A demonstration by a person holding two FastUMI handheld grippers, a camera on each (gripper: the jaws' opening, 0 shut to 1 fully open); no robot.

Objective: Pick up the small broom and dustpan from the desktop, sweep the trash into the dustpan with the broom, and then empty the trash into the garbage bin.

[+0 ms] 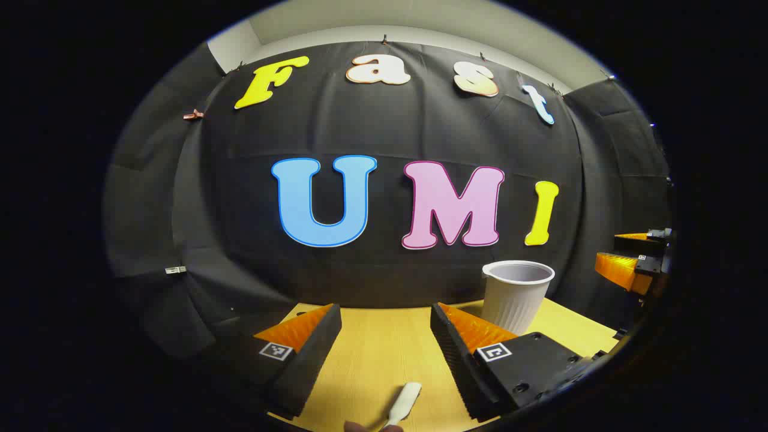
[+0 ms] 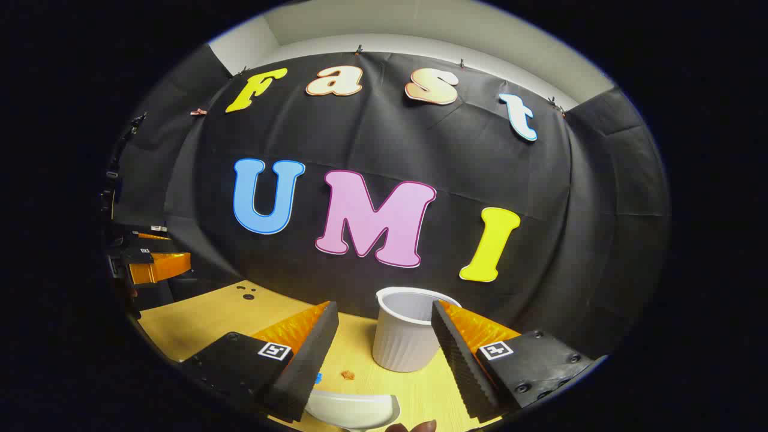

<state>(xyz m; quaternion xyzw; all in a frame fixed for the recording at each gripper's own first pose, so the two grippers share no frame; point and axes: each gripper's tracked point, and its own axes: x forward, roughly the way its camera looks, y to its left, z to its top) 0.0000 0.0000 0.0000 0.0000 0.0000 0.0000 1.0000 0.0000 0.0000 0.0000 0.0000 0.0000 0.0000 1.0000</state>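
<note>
A pale wooden desktop (image 2: 198,321) runs up to the black cloth wall (image 1: 384,132) of the booth. Near its far edge stands a white ribbed cup (image 2: 407,333), upright and mouth up, serving as the garbage bin; in the left gripper view it (image 1: 516,294) appears to the right, just beyond the right-hand finger.

The left gripper (image 1: 386,327) hangs above the desktop with its fingers spread wide and nothing between them. At the bottom of that view a white handle (image 1: 403,403), apparently the small broom's, lies on the wood in the gap between the fingers, its near end cut off by the view's edge. The right gripper (image 2: 384,327) is likewise released, jaws apart, the cup seen through the gap without touching either finger.

Below it, in the right gripper view, the white dustpan (image 2: 354,409) rests on the desktop just beside the left-hand finger. Two small scraps of trash, one orange (image 2: 347,375) and one blue (image 2: 317,378), lie between dustpan and cup.
</note>
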